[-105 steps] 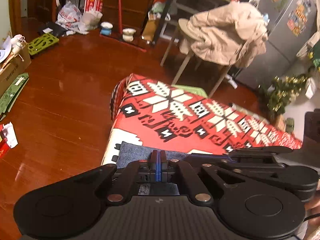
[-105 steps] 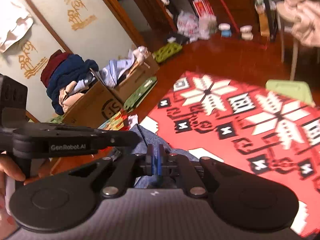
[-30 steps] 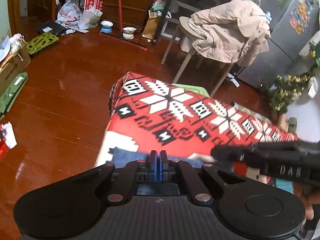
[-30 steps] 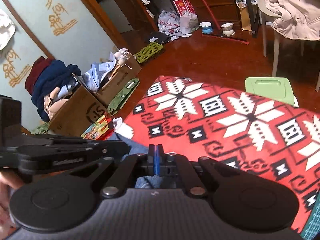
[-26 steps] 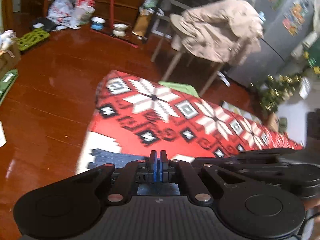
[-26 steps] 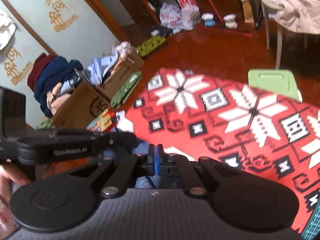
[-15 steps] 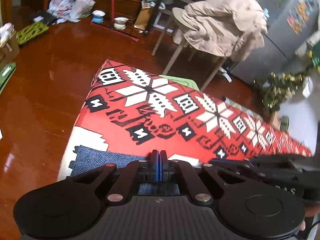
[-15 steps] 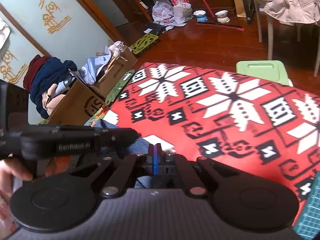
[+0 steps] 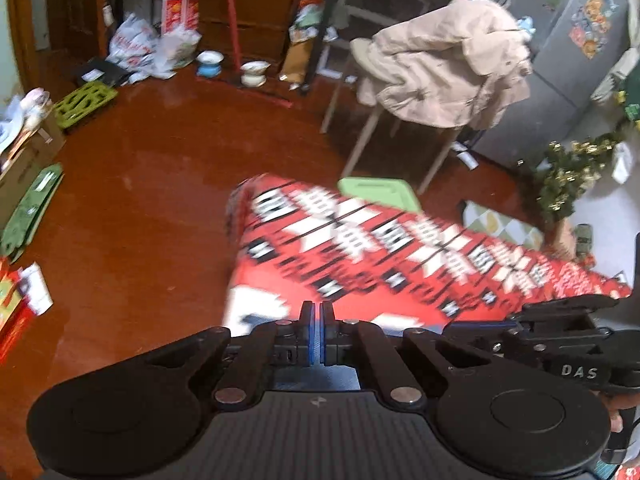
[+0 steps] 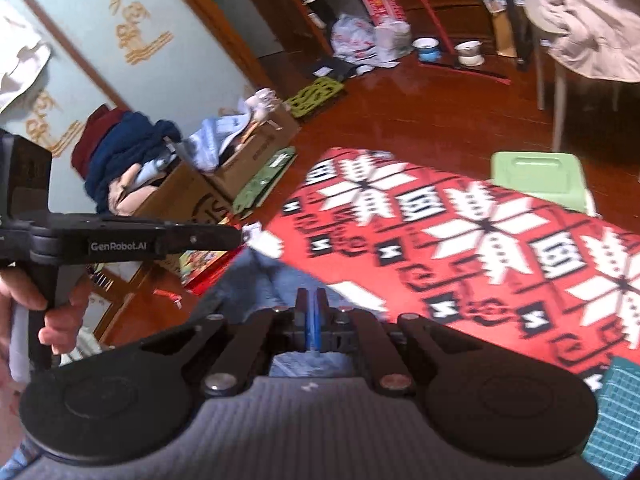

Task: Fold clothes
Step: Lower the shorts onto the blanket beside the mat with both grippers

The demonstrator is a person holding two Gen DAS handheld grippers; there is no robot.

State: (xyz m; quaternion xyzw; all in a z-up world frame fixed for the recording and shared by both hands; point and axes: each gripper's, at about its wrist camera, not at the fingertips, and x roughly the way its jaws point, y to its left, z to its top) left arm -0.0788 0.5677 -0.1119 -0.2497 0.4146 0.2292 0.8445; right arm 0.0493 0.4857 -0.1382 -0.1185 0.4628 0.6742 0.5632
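left tongs (image 9: 319, 332): angled down, pinching denim garment (image 10: 260, 284) | right tongs (image 10: 311, 320): angled down, pinching denim garment

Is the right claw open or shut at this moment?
Shut. In the right wrist view the right claw has its blue pads together, and blue denim garment shows around and below them; whether cloth is actually pinched cannot be told.

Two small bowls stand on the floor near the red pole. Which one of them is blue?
The blue bowl is the left one in the left wrist view, nearer the white plastic bags. The other bowl, right of the red pole, is white.
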